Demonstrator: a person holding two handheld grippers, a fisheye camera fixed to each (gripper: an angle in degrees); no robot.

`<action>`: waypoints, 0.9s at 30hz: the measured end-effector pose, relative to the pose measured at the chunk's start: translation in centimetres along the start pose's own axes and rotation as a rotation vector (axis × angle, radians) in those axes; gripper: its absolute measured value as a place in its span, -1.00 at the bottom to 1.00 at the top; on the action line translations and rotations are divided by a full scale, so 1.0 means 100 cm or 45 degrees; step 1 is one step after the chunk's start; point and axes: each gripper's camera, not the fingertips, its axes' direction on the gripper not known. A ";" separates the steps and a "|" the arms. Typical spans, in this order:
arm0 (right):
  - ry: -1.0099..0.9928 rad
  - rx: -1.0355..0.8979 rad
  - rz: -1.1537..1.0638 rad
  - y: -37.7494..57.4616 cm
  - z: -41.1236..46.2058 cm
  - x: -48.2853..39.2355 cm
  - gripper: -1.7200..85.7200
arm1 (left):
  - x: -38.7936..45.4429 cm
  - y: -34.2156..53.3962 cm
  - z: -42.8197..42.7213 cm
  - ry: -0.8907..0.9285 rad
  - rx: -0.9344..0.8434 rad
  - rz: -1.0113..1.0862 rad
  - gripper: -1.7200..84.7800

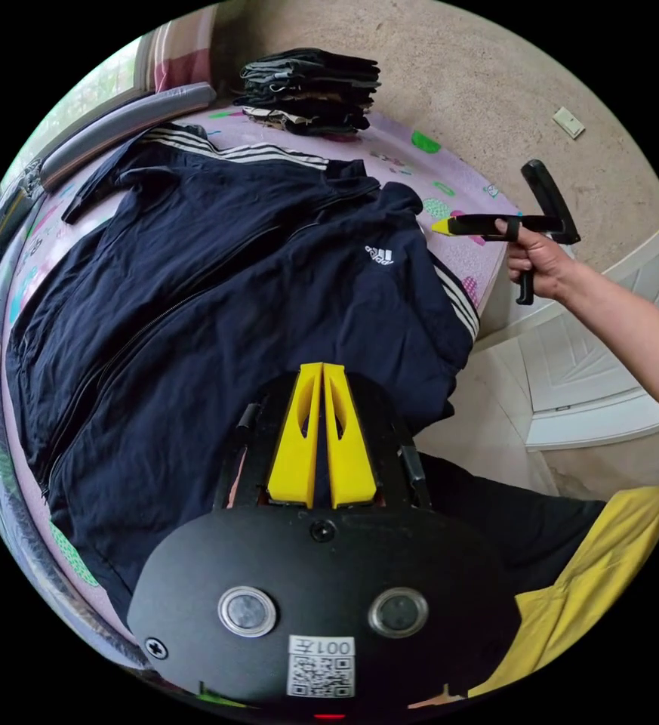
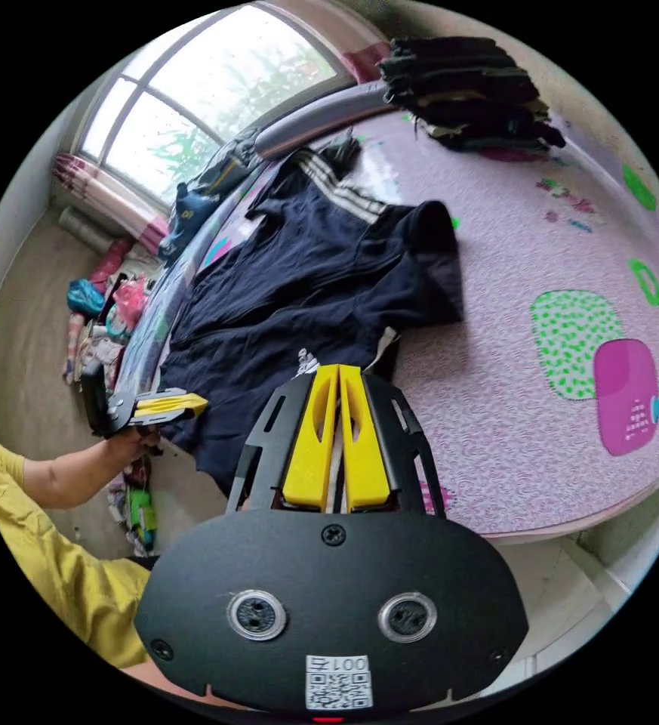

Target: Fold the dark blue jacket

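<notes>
- Two yellow-jawed grippers: left gripper (image 1: 321, 370) clenched above the dark blue striped jacket (image 1: 216, 302); right gripper (image 2: 338, 371) clenched too.
- Jacket lies spread on the pink patterned mat (image 2: 555, 393).
- Folded dark clothes stack (image 1: 310, 91) at twelve o'clock.

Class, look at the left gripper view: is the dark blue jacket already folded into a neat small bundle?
No: the jacket lies spread open across the pink mat, its striped sleeves stretched out and its zip line in plain sight.

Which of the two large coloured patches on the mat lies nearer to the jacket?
The green dotted patch; the magenta patch sits beyond it, farther from the dark blue jacket.
</notes>
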 end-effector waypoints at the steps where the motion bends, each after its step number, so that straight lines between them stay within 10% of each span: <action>1: 0.021 0.033 -0.004 -0.002 -0.008 0.003 -0.96 | 0.000 -0.002 0.001 -0.002 0.007 -0.005 -0.99; 14: 0.216 -0.240 -0.218 -0.072 0.045 0.016 -0.96 | 0.022 -0.070 0.032 -0.088 0.043 -0.016 -0.99; 27: -0.188 -0.098 -0.323 -0.046 -0.036 0.051 -0.95 | 0.028 -0.102 0.019 -0.182 0.024 -0.050 -0.99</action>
